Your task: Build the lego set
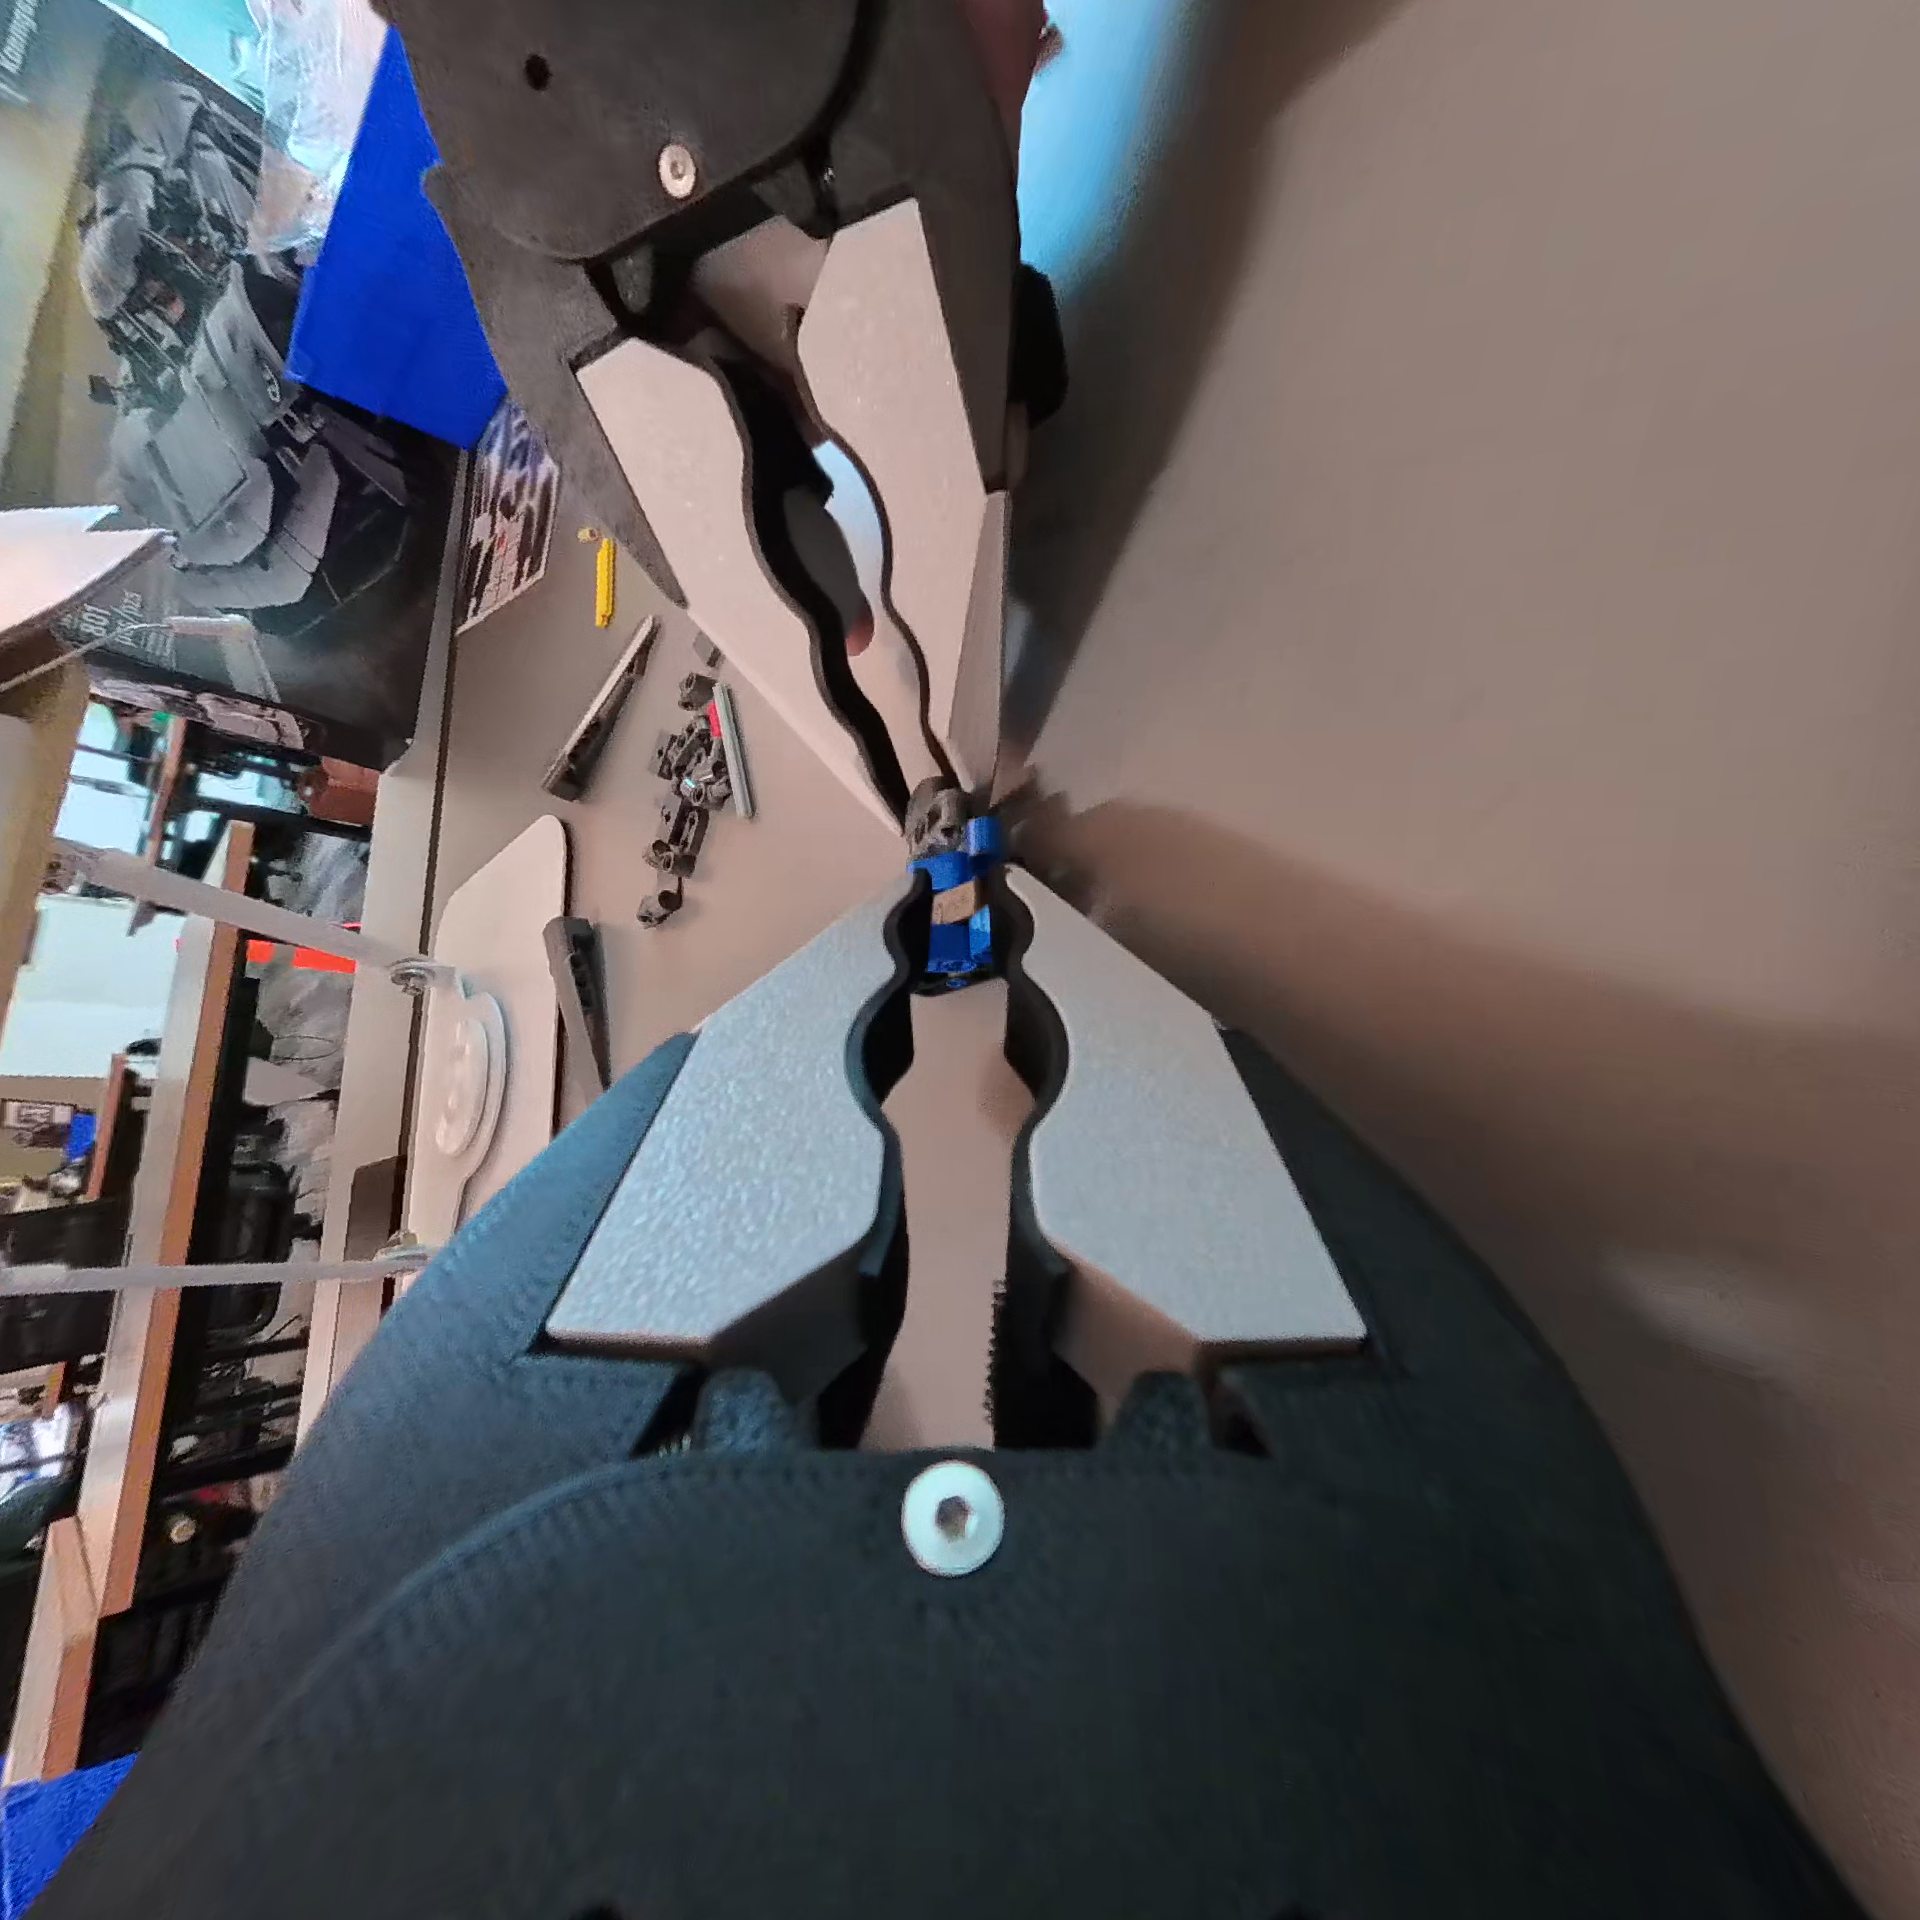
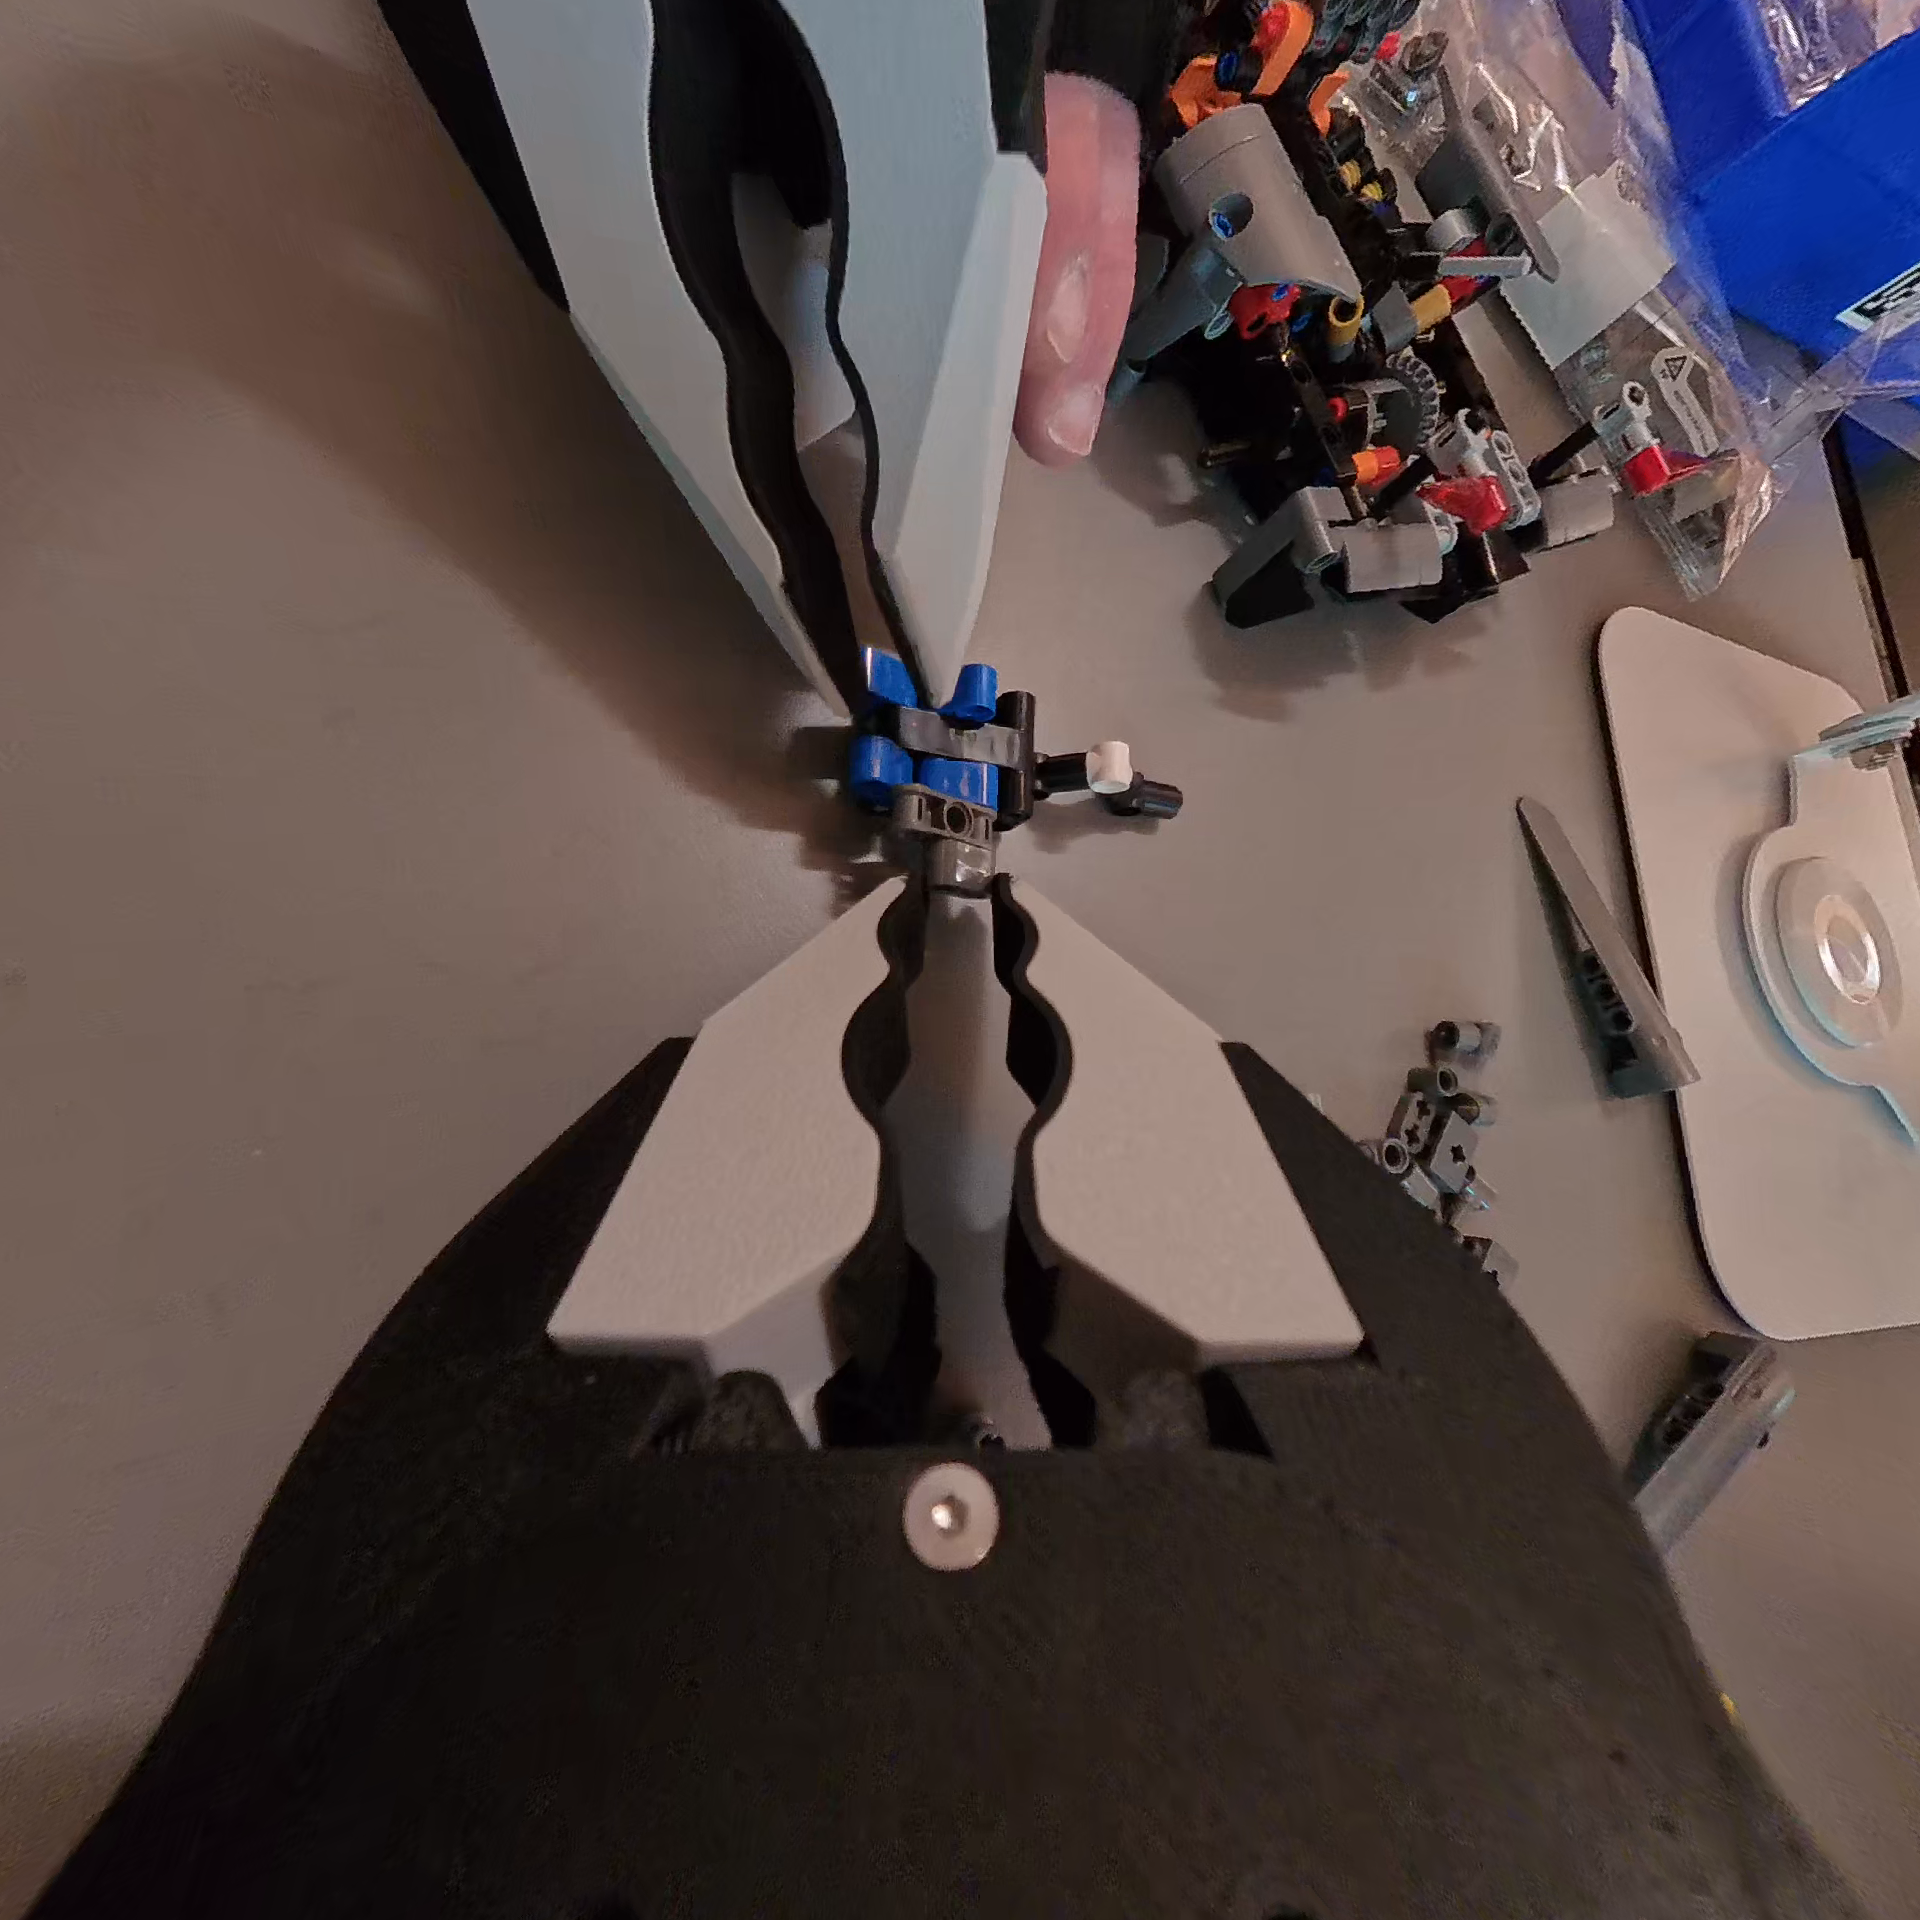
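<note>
My left gripper is shut on a small assembly of blue pins and a black beam, held above the beige table. My right gripper is shut on a dark grey connector and presses it against the underside of that assembly. The two grippers meet tip to tip. The right gripper comes in from the top of the left wrist view, and the left gripper from the top of the right wrist view. A black axle with a white piece sticks out of the assembly to the right.
A partly built model, clear bags of parts and a blue bin lie at the back right. A grey wedge panel, small grey pieces and a white board lie to the right. The set's box stands far left. Only a small space, under 4 cm, lies between the two pairs of fingers. Left tips and right tips are each some 15 centimeters from the partly built model.
</note>
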Demonstrator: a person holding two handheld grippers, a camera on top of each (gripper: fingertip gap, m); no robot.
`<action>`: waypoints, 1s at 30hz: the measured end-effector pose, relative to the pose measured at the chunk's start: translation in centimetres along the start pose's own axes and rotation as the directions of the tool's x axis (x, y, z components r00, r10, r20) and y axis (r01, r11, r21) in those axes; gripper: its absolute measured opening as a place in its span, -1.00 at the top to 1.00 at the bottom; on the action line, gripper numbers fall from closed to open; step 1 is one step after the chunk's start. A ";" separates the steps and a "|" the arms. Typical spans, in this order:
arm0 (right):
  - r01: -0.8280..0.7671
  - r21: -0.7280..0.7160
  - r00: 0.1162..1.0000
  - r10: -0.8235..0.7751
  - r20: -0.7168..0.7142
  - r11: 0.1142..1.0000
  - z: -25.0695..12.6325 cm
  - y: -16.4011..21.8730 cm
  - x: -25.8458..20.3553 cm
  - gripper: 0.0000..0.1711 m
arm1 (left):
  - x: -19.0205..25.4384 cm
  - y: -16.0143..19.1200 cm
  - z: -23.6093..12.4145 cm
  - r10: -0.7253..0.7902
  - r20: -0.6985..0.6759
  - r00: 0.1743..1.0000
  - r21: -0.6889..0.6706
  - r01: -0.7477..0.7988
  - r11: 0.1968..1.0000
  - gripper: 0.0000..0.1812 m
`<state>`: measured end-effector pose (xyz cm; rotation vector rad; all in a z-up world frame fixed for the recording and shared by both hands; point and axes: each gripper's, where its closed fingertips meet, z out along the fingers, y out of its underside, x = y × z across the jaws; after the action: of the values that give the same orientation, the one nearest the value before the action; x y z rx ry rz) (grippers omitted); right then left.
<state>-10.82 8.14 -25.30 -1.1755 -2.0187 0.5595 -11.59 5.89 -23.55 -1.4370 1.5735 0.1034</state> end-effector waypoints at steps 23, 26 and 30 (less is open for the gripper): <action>0.009 0.002 1.000 -0.009 -0.001 1.000 0.0 -0.1 -0.1 0.89 | 0.3 -0.5 0.2 -0.023 -0.017 1.000 0.033 0.024 0.999 0.87; 0.005 0.010 1.000 -0.005 0.004 1.000 0.0 -0.1 -0.1 0.89 | -1.9 -0.6 -1.2 -0.139 0.012 0.990 0.091 0.138 0.986 0.89; 0.011 0.014 1.000 -0.011 0.003 1.000 0.0 -0.2 -0.1 0.88 | -2.1 0.8 -1.0 -0.189 -0.006 0.982 0.049 0.189 0.981 0.87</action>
<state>-10.88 7.96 -25.23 -1.1556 -2.0196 0.5699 -13.15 6.97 -22.03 -1.5396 1.4230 -0.0490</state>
